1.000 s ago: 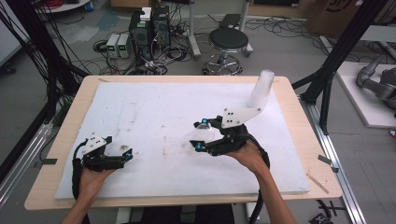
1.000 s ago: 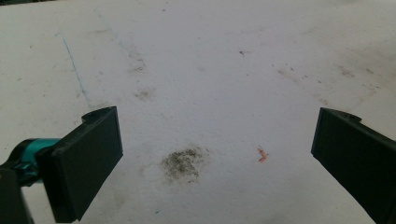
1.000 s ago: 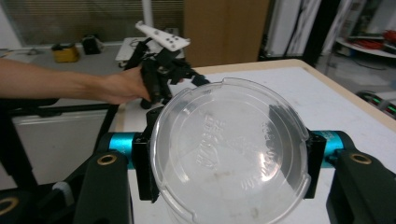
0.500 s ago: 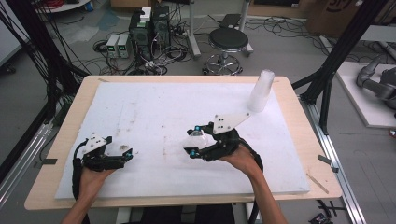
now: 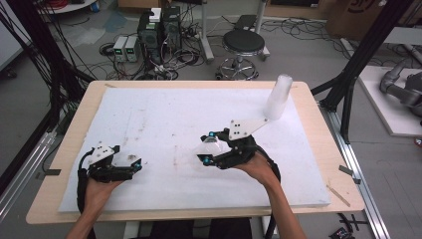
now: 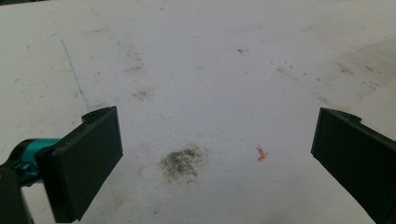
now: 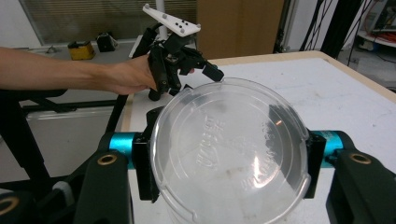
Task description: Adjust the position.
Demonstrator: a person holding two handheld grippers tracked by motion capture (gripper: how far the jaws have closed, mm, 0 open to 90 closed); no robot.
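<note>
A: Nearest to us, what do we have, taking the white foam sheet (image 5: 164,119) on the bench (image 5: 318,129) as our mark?

B: At the sheet's near left corner our left tool (image 5: 130,167) rests low, its jaws spread wide; in the left gripper view we see nothing between them but the stained sheet, with a dark smudge (image 6: 182,162) and a small orange scrap (image 6: 260,154) lying on it.

A: And the right one?

B: Near the middle of the sheet, a little toward its near edge, our right tool (image 5: 209,147) is pinching a clear plastic cup (image 5: 211,145); in the right gripper view the cup (image 7: 231,154) sits between both pads, its round base turned to the camera; the jaws press on its sides.

A: Farther back?

B: At the sheet's far right corner a stack of clear cups (image 5: 277,97) stands upright, well apart from the held cup; beyond the sheet's far edge, on the floor, a black stool (image 5: 243,45) stands.
</note>
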